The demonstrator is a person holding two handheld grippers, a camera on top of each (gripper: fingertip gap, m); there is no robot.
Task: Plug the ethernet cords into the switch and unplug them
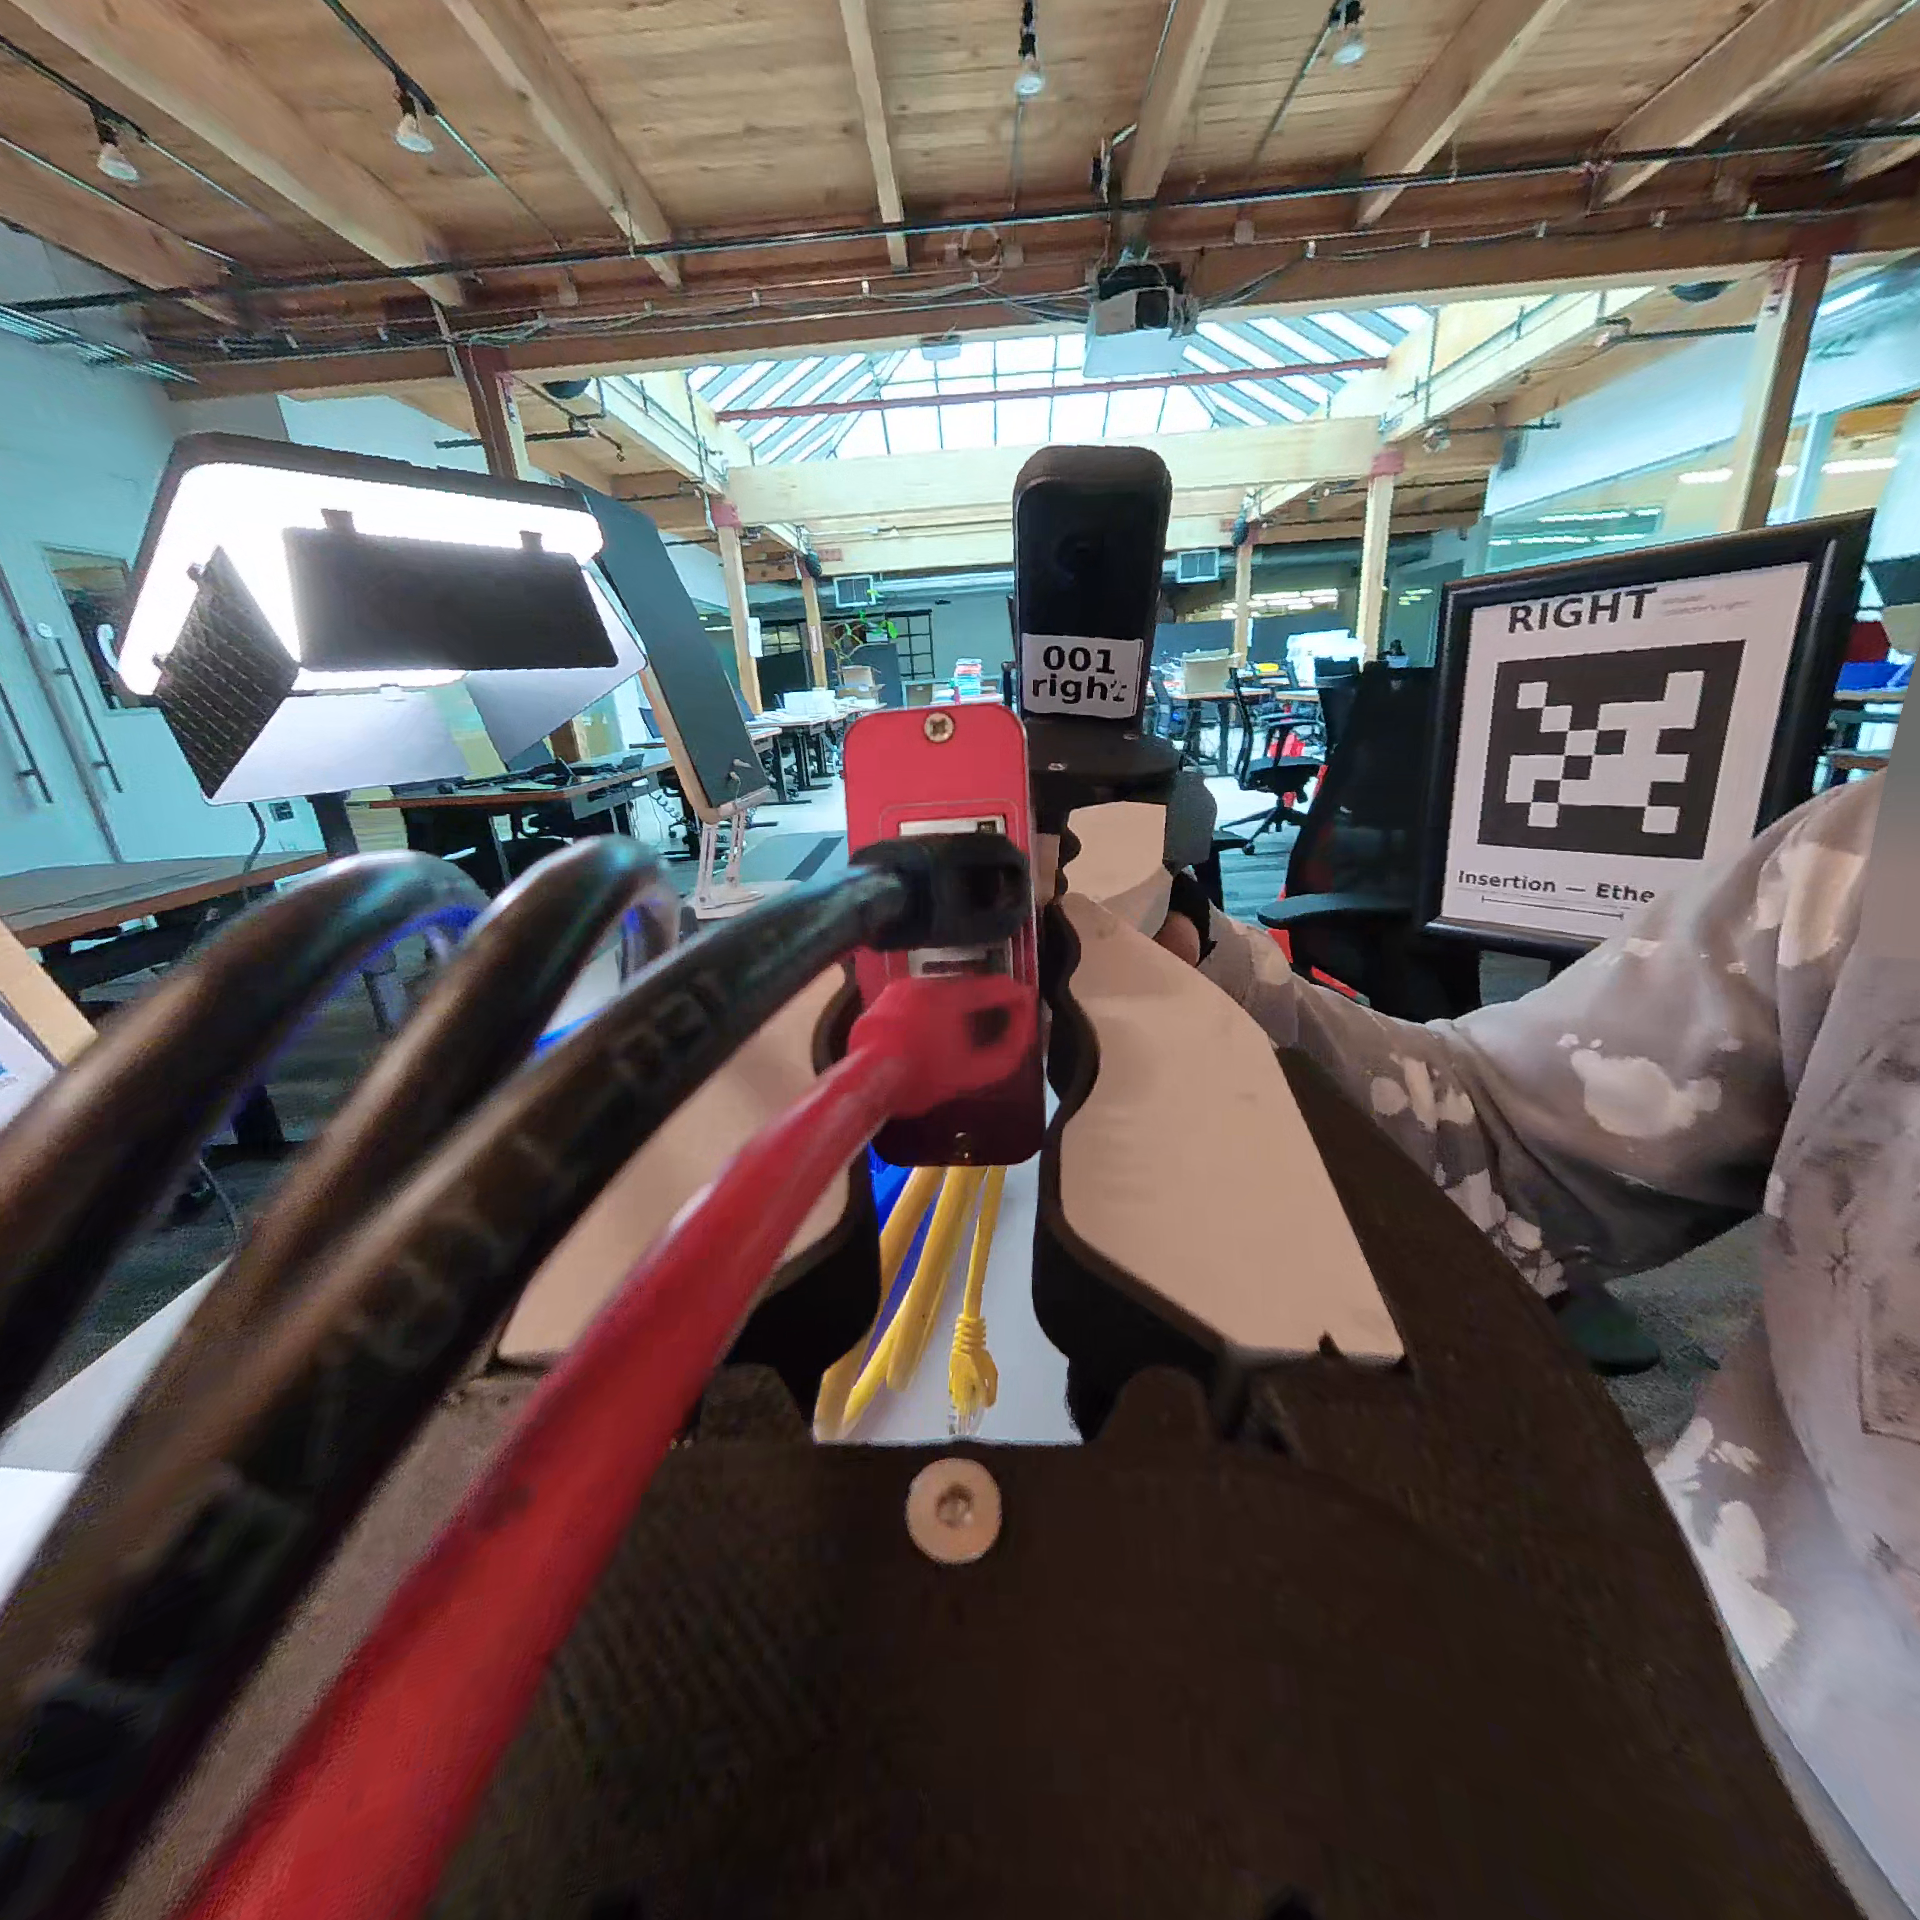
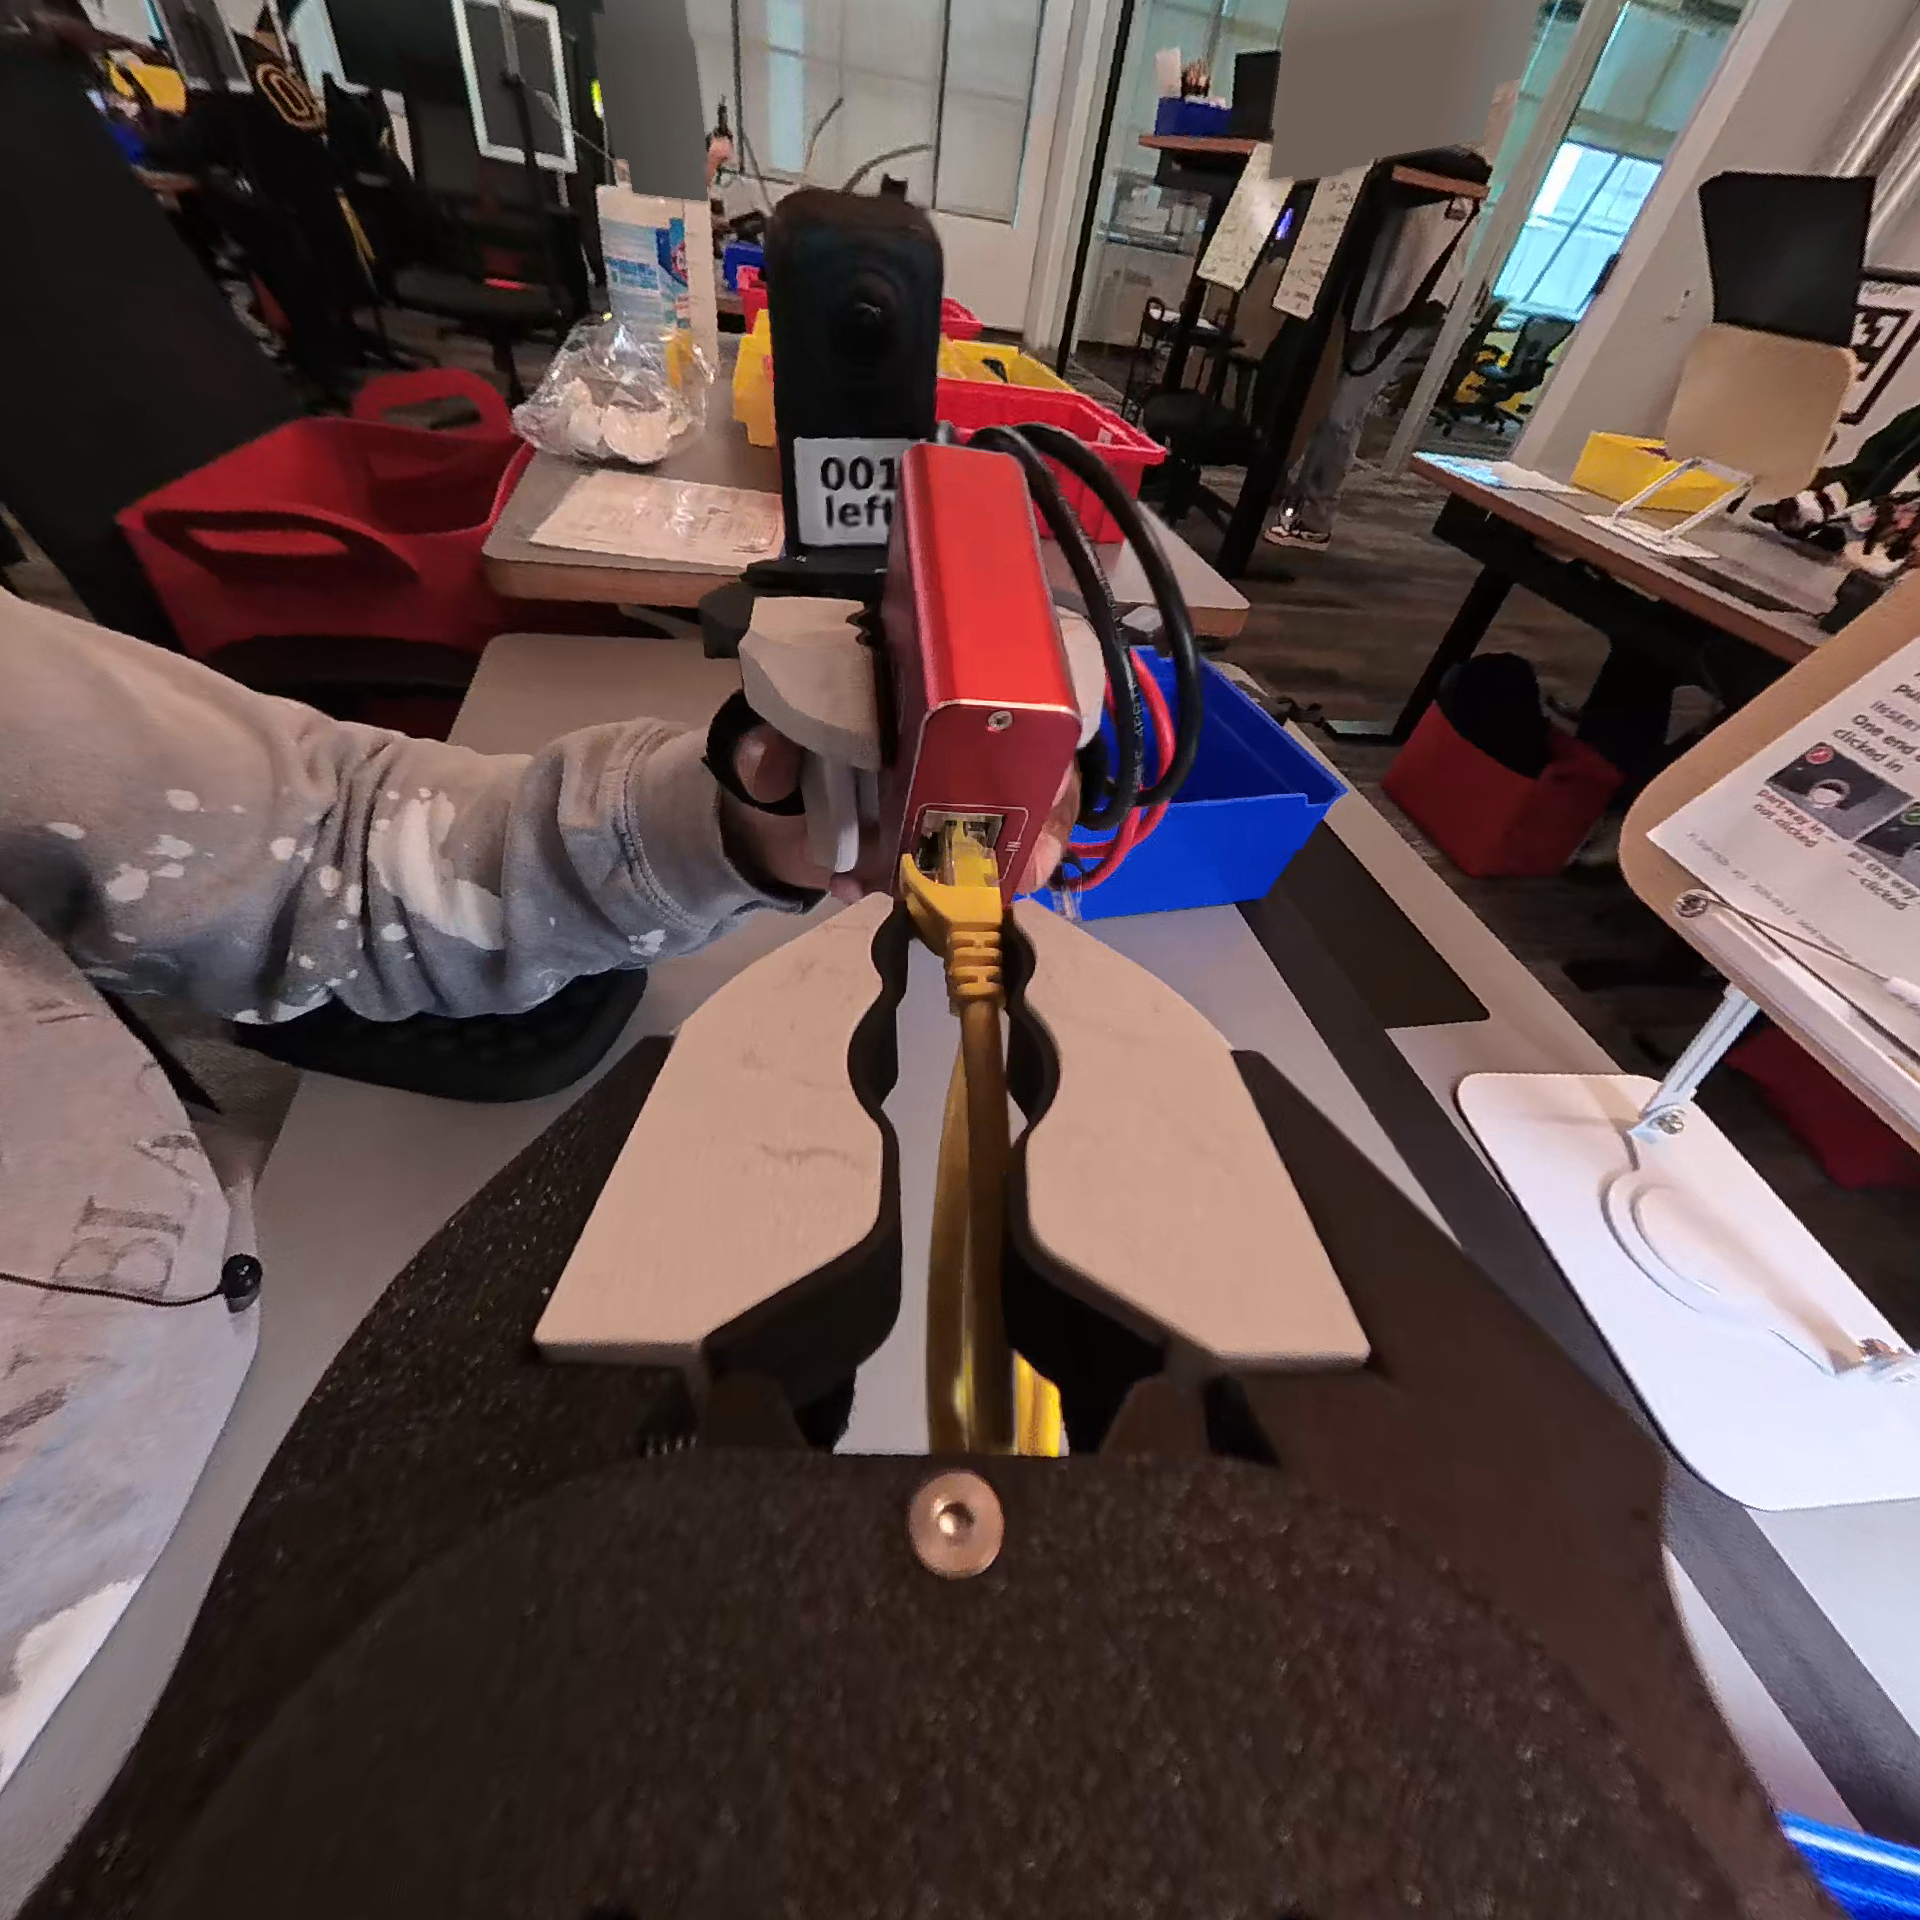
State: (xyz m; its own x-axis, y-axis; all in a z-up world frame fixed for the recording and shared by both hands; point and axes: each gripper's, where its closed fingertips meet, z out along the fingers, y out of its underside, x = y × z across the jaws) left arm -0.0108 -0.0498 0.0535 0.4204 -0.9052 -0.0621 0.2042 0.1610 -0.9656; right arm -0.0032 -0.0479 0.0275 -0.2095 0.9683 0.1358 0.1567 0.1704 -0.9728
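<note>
Yellow ethernet cord [image 2: 974,997], pinched in right hand-held gripper [image 2: 961,956], enters red metal switch [image 2: 982,665] at 12 o'clock; left hand-held gripper [image 1: 940,997] clamps switch.

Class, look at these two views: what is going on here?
A person holds a gripper in each hand. The left gripper clamps a red switch in the air, with a black cord and a red cord plugged into one end. The right gripper grips a yellow cord, whose plug sits in the port at the other end.

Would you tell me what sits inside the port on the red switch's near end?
A yellow ethernet plug sits in the red switch; its tip is hidden inside.
</note>
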